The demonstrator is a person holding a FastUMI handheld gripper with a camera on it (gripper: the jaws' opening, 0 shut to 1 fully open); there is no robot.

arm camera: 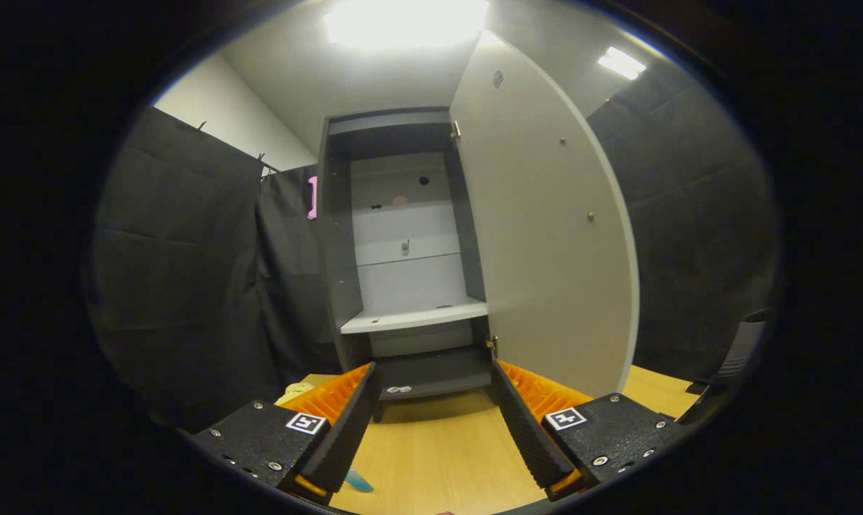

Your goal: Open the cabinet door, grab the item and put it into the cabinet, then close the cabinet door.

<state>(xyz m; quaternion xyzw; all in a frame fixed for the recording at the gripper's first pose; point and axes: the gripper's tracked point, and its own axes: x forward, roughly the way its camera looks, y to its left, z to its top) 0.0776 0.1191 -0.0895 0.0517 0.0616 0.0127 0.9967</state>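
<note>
Fingers [431,411] stood wide apart, gripping nothing, above the worktop [439,458], facing the cabinet [403,250] with its door [539,236] open.

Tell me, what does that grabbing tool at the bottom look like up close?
The tool has two black fingers with ribbed inner faces. They sit on blocky black bodies fastened with small silver screws. Each body carries a white square tag with a black pattern, and ridged orange parts show behind the fingers. The fingers stand apart, empty.

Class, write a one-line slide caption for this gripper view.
Open gripper faces the cabinet, its door swung wide, shelf bare.
</note>
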